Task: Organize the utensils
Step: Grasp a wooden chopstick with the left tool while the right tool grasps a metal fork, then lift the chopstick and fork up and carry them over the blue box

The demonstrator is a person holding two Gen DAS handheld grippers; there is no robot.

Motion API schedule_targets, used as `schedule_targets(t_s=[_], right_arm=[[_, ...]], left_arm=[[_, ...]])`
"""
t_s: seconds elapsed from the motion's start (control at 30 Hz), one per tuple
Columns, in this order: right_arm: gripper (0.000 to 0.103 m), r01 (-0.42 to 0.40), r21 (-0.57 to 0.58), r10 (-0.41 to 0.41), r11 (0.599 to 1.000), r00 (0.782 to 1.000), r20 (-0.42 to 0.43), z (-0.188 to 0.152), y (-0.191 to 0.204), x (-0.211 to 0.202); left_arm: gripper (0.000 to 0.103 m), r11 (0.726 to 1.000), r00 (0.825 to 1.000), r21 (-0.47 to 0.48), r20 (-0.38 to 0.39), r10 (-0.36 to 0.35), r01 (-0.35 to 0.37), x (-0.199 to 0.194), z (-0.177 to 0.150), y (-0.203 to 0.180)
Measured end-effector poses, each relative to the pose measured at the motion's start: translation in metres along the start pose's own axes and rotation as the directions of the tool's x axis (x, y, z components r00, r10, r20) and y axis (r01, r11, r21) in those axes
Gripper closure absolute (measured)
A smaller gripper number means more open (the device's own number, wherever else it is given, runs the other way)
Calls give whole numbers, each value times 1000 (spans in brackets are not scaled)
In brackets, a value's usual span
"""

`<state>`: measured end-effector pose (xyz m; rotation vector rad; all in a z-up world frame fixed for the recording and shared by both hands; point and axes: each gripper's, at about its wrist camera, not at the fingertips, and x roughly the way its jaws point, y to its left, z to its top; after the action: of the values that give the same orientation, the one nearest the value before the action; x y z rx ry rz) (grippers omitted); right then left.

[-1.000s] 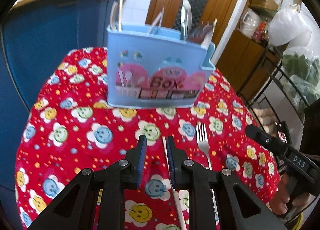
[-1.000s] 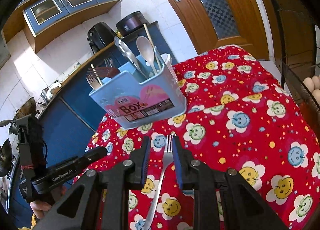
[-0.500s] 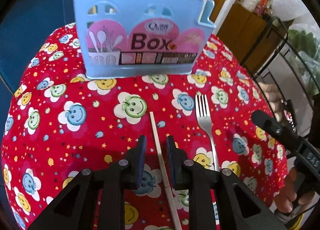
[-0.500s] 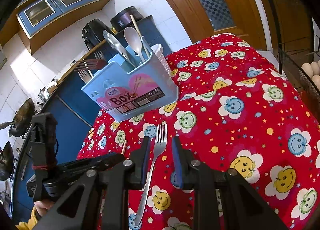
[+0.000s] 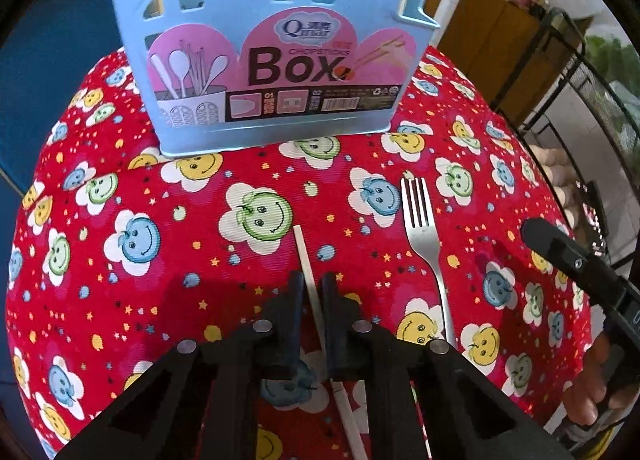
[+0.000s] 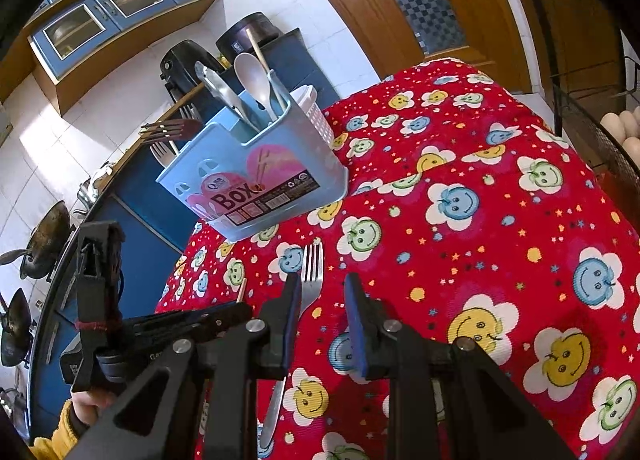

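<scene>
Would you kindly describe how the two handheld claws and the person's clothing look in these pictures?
Both the left claw and the right claw are black angular plastic frames with silver rivets and blue pads on the fingers. White lettering marks their black handles. A mustard-yellow sleeve shows at the left wrist.

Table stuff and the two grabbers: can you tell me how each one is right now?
Chopstick: flat on the cloth, between the left gripper's fingers.
Left gripper: jaws just closed in around the chopstick.
Fork: flat on the cloth, tines toward the box, not held.
Right gripper: open, above the fork.
Box: upright, with spoons and forks standing in it.
Door: shut.
</scene>
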<state>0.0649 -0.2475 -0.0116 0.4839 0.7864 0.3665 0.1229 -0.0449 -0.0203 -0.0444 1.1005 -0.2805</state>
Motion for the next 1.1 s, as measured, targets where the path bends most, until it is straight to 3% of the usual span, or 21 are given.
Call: schedule_targets(t_s=[0.2,0.47,0.87,1.1], right_arm=[[77,3,-20,-3,1000,1000,-18,1,4,4],[76,-14,-36,11,999,997,-79,6,8,20],[76,-24,-73,10,997,982,-189,18,12,52],[78,-11,-90,-13,996,964,-264,18,10,79]], left_arm=[[99,998,999,-58,30,-27,29,-7,-2,13],[99,978,983,-176,163,-82,111,-35,-5,43],[99,959,964,-258,262,-46,116,-50,-6,78],[99,958,950,-254,310,-48,131,-56,-7,81]])
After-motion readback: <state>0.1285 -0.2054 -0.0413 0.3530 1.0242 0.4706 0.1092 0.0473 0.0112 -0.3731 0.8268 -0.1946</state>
